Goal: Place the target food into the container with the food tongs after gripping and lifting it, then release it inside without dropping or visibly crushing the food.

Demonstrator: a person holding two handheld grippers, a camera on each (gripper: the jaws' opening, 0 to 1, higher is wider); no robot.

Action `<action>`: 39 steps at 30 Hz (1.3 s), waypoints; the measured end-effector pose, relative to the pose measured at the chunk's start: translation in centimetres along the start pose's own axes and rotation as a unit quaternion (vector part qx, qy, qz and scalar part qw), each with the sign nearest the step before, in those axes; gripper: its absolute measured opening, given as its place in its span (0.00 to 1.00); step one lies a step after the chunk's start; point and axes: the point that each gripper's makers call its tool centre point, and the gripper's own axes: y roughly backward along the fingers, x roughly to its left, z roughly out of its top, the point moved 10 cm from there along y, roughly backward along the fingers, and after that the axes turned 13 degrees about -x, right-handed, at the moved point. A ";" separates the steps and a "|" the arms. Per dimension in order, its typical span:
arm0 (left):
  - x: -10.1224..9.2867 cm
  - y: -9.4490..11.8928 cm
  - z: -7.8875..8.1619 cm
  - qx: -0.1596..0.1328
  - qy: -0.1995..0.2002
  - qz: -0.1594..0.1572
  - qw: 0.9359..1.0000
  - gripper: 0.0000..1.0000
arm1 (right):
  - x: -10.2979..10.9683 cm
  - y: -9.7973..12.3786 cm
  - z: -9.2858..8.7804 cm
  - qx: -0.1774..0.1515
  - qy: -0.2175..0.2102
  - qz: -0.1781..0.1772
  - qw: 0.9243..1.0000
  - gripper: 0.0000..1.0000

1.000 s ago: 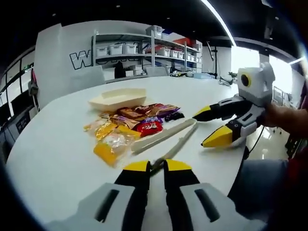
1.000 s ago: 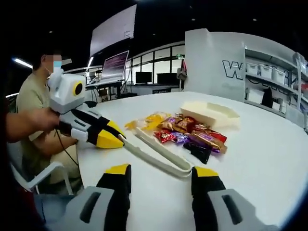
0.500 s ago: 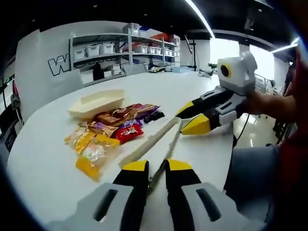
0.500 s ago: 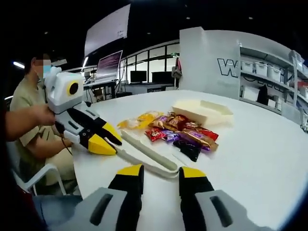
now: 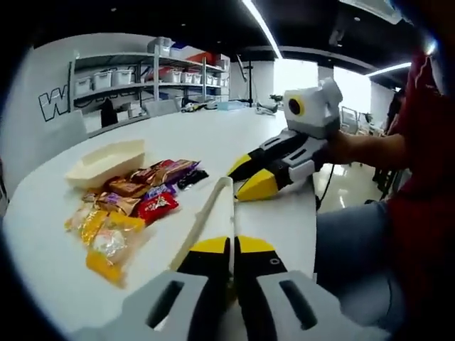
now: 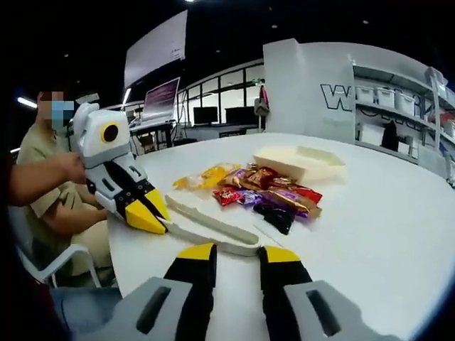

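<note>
Snack packets sit in a loose heap on the white bench, left of centre in your left view. The yellow and orange ones are nearest you and the red and dark ones farther back. The cream container lies just behind the heap, toward the upper left, with no packet in it.

The cream food tongs lie on the bench just right of the heap and run from mid-frame down into your left tongs. Those jaws are drawn almost together, with one end of the food tongs pinched in the narrow slit between them. Your right tongs come in from the right, held by your hand, with their yellow tips at the far end of the food tongs.

In your right view the heap is at centre and the container just beyond it, toward the upper right. The food tongs stretch across the lower middle of the frame. Your right tongs stand a little apart at the bottom, one jaw on each side of the joined end. You cannot tell whether they are pressing on it. Your left tongs reach in from the left and meet the other end.
</note>
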 end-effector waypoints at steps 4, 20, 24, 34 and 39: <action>-0.2 0.1 -0.1 -0.005 0.002 -0.003 1.000 0.01 | 0.1 0.3 0.0 -0.006 -0.021 0.025 0.999 0.26; -1.3 1.0 0.4 -0.101 0.072 -0.018 0.992 0.01 | 0.6 1.2 1.2 -0.083 -0.099 0.082 0.988 0.53; -1.8 1.0 1.6 -0.151 0.109 -0.043 0.981 0.01 | 1.4 1.3 1.9 -0.113 -0.124 0.111 0.980 0.64; -3.7 0.8 3.6 -0.174 0.125 -0.115 0.970 0.01 | 3.0 1.5 4.1 -0.151 -0.145 0.195 0.958 0.48; -4.5 1.0 4.4 -0.190 0.125 -0.144 0.963 0.01 | 3.6 2.1 5.0 -0.165 -0.175 0.237 0.941 0.36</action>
